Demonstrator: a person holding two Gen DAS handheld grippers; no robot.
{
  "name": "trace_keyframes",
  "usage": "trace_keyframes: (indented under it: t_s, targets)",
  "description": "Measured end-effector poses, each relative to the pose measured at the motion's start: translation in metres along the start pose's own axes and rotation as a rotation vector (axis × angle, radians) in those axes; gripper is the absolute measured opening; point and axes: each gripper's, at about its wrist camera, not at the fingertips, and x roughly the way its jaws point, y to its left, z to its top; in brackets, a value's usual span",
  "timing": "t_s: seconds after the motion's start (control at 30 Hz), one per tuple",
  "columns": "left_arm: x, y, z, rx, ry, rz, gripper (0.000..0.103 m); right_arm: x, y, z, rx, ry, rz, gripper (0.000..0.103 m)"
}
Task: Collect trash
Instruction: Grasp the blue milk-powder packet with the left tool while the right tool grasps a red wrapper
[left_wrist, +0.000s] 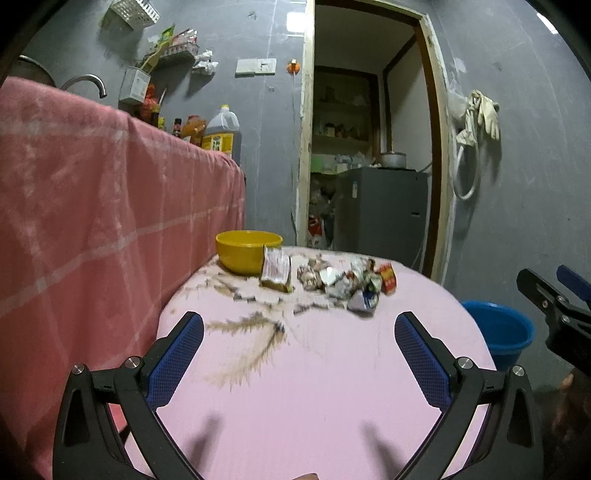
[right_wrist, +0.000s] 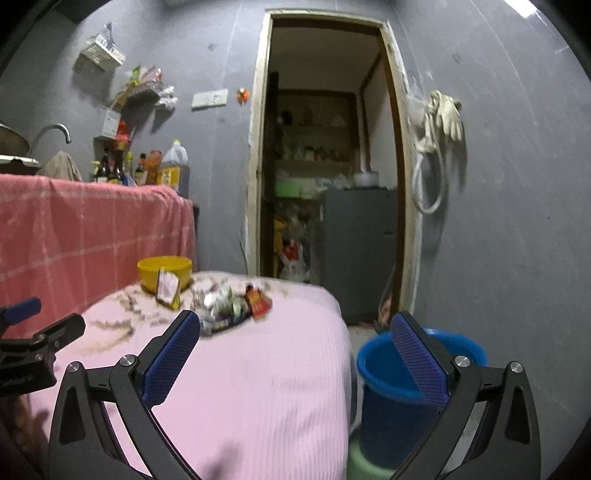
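Grey walls (left_wrist: 535, 92), open doorway (right_wrist: 325, 147), pink-clothed table (left_wrist: 314, 387).

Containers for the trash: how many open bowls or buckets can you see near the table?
2. A yellow plastic bowl sits on the pink-covered table's far left, beside the trash pile. A blue plastic bucket stands on the floor off the table's right edge. Others may be hidden.
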Motion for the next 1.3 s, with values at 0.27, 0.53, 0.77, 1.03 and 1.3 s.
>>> trace_keyframes:
  t_s: [0.27,0.53,0.77,1.03,1.3]
  targets:
    - [0.034,-0.002,0.038,-0.010,-0.038,0.004,0.102,0.046,-0.011,0.031,0.009,-0.092,0.051,0.103]
    - [0.087,-0.010,0.062,0.008,0.005,-0.013,0.102,0.111,-0.030,0.055,0.063,-0.076,0.109,0.103]
    - [0.143,-0.009,0.058,-0.025,0.188,-0.017,0.102,0.177,-0.031,0.045,0.044,0.123,0.164,0.103]
    - [0.185,-0.008,0.033,-0.078,0.433,-0.127,0.098,0.218,-0.041,0.023,0.115,0.318,0.261,0.088]
    - [0.208,-0.026,0.020,-0.052,0.581,-0.268,0.065,0.252,-0.032,0.004,0.134,0.496,0.378,0.071]
